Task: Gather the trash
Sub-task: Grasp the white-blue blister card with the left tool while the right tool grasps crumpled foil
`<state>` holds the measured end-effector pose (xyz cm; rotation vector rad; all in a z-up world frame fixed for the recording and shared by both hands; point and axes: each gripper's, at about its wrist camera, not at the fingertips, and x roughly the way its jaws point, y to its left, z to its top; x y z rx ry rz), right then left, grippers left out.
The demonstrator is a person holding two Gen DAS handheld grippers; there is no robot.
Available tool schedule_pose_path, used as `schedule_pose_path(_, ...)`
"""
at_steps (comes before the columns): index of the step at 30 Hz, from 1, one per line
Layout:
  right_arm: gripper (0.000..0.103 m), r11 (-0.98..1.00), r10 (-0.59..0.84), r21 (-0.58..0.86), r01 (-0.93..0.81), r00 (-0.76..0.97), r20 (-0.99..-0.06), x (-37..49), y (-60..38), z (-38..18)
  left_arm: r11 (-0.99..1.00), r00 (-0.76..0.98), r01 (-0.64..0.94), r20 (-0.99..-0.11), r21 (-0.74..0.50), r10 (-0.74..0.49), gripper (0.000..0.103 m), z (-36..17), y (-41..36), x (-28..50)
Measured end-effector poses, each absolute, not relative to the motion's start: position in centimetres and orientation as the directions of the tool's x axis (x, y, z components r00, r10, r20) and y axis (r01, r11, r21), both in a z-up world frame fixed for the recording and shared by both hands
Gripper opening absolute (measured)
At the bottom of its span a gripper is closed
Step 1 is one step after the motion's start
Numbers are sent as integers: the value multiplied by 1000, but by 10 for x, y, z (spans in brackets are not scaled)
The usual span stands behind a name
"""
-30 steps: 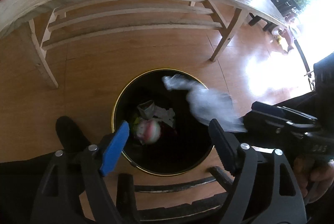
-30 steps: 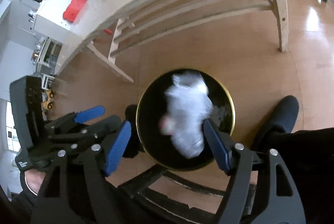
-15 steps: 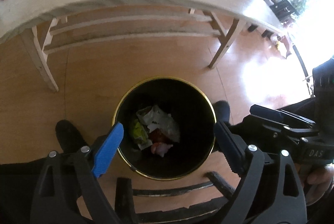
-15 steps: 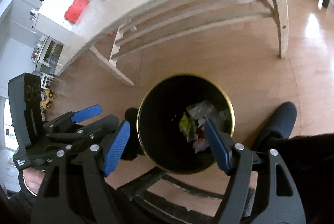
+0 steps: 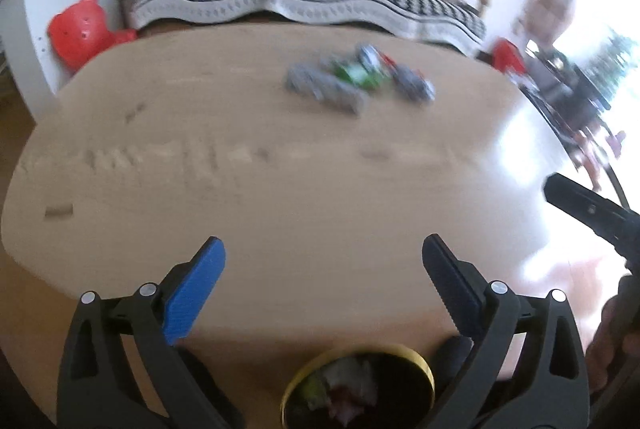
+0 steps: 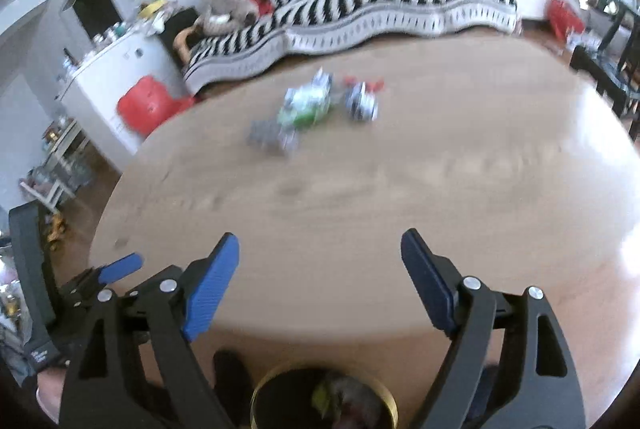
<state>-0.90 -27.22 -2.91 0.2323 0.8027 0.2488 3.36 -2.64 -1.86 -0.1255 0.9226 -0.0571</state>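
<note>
Both grippers, left (image 5: 322,285) and right (image 6: 320,281), now wide and empty, swing up from bin (image 5: 416,354) to table (image 5: 280,189): drop done, remaining wrappers (image 5: 352,81) next.

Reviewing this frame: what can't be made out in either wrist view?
- Trash on the table: motion blur in both views; the pieces can't be identified or counted.
- Bin: cut off by the bottom edge in both views; its contents are blurred.
- Right gripper: only a sliver shows at the right edge of the left view.
- Left gripper: partly cut off at the left edge of the right view.
</note>
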Motion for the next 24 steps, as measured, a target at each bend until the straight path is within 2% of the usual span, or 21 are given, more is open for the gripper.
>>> schedule_pose_path(4, 81, 956, 253, 284, -71, 689, -679, 56, -278, -30, 988, 611, -73, -789, -139, -65, 96, -24, -37, 106)
schedule_pose_path(13, 81, 969, 175, 245, 12, 666, -725, 140, -284, -64, 989, 577, -142, -815, -40, 50, 96, -68, -68, 212)
schedule_pose_path(18, 81, 973, 181, 230, -4, 631, -754, 164, -277, -82, 984, 530, -179, -844, -13, 85, 96, -84, -54, 231)
schedule_pose_path(24, 81, 979, 162, 205, -3, 625, -764, 186, -278, -96, 978, 490, -205, -870, -46, 62, 96, -88, -13, 215)
